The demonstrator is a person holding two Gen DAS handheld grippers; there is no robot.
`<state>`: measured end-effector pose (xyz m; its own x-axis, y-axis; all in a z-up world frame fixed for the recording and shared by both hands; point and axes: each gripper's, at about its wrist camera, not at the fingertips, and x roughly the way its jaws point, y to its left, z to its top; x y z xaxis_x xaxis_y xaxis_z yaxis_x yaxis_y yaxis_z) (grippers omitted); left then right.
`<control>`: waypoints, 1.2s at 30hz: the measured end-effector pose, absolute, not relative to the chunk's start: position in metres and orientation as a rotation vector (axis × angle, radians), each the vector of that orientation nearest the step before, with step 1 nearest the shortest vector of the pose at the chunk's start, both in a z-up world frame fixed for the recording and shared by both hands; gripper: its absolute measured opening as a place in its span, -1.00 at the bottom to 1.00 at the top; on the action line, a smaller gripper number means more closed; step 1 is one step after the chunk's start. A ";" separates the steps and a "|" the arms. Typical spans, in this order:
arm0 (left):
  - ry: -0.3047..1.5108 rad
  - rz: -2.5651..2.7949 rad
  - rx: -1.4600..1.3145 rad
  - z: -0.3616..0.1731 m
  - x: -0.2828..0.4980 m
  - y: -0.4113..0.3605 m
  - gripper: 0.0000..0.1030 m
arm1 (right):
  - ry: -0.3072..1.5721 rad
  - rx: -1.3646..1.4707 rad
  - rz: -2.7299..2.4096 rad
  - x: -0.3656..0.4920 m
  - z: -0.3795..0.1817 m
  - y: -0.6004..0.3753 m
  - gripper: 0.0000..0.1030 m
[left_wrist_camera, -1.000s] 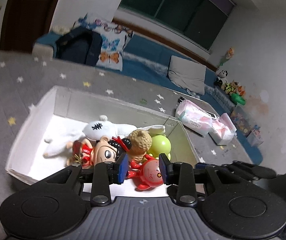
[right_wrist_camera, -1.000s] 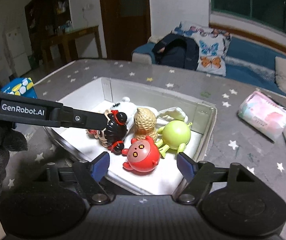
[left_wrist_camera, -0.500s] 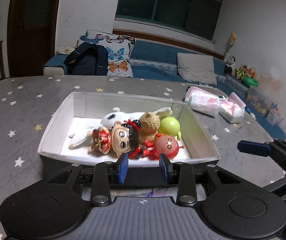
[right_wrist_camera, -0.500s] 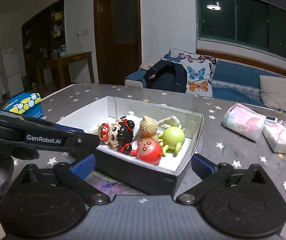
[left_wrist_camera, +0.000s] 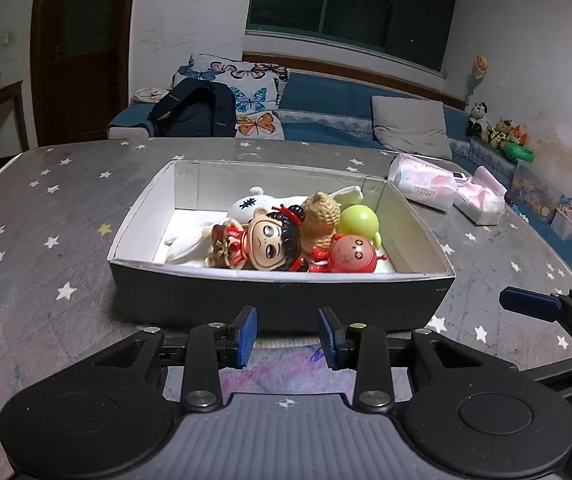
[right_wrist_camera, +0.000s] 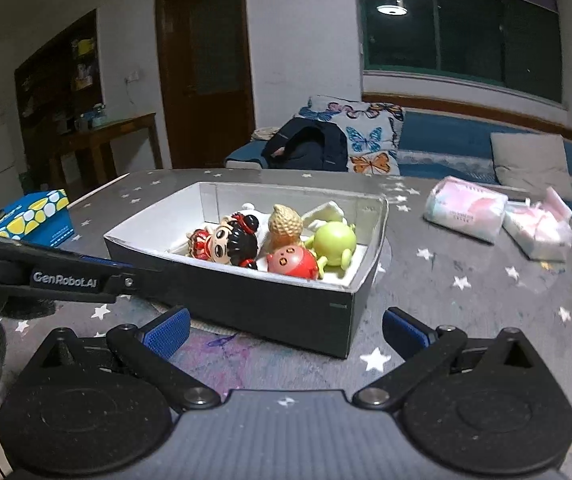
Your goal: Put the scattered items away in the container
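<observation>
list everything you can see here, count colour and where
box: 1, black outside, white inside, middle of table
doll: 1, red dress, black hair, in box, near side
red toy: 1, red, round, in box beside doll
green toy: 1, green, in box behind red toy
peanut toy: 1, tan, in box, centre
plush: 1, white, in box at back
tissue packs: 2, pink-white, on table right of box
carton: 1, blue and yellow, table's left edge
table: 1, grey with stars
sofa: 1, blue, behind table, with cushions and a dark bag
left gripper: 1, black, blue pads, open, empty
right gripper: 1, black, blue pads, wide open, empty
</observation>
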<state>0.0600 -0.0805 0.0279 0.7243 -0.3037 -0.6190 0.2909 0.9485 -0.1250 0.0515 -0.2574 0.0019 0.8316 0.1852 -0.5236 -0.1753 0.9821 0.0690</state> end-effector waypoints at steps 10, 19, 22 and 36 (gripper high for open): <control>0.681 -0.292 0.002 0.022 0.047 -0.080 -0.31 | 0.593 0.092 0.140 0.046 -0.013 -0.256 1.00; 0.686 -0.271 0.013 0.017 0.039 -0.080 -0.31 | 0.622 0.097 0.107 0.043 -0.020 -0.257 1.00; 0.688 -0.262 0.020 0.015 0.038 -0.080 -0.31 | 0.626 0.096 0.103 0.042 -0.021 -0.255 1.00; 0.689 -0.221 0.030 0.010 0.029 -0.075 -0.31 | 0.640 0.078 0.098 0.038 -0.026 -0.246 1.00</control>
